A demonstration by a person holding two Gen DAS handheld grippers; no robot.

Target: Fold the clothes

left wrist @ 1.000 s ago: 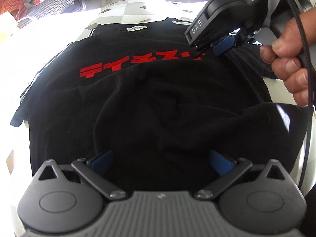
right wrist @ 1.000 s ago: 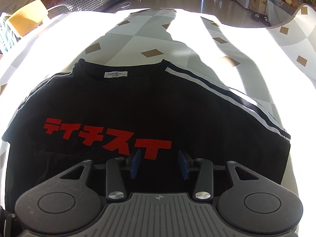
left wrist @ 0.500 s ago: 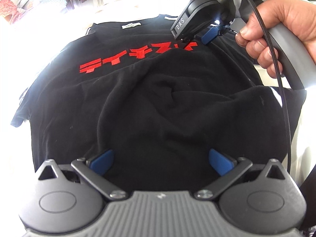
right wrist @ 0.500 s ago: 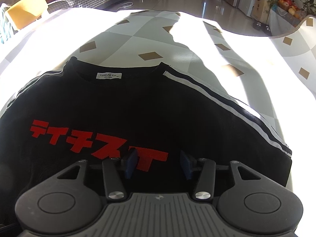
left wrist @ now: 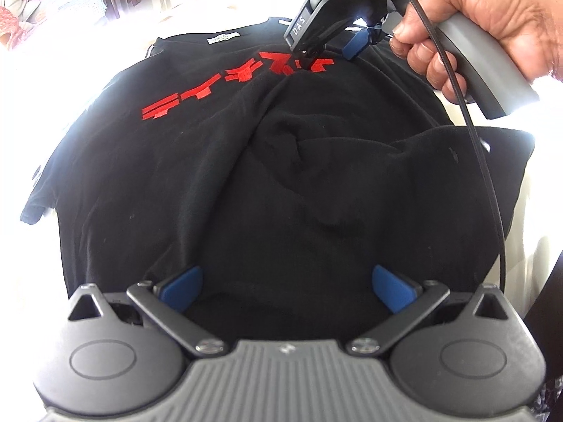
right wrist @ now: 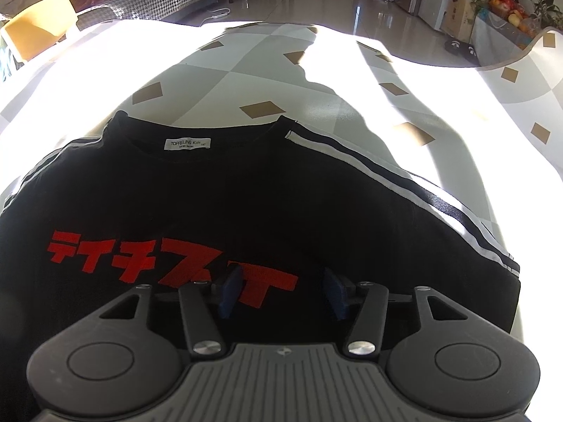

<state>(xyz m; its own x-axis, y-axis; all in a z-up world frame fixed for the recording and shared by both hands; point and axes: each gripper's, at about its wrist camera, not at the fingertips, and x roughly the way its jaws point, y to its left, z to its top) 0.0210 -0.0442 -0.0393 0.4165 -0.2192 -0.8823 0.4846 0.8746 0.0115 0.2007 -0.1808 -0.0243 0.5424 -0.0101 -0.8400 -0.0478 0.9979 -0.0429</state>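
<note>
A black T-shirt with red characters lies front up on the table, its collar at the far side. The lower part is rumpled into a ridge across the middle. My left gripper stands wide open at the near hem, black cloth lying between its blue pads. A hand holds my right gripper down on the shirt at the right end of the print. In the right wrist view this gripper is open over the last red character of the shirt.
The table has a pale cloth with brown diamonds, sunlit beyond the collar label. A white-striped sleeve stretches right. The right gripper's black cable hangs over the shirt's right side. A yellow chair stands far left.
My right gripper has crept left over the last red character, its jaws slightly wider. The left gripper has lifted, and the shirt's lower part has bunched further toward the print.
</note>
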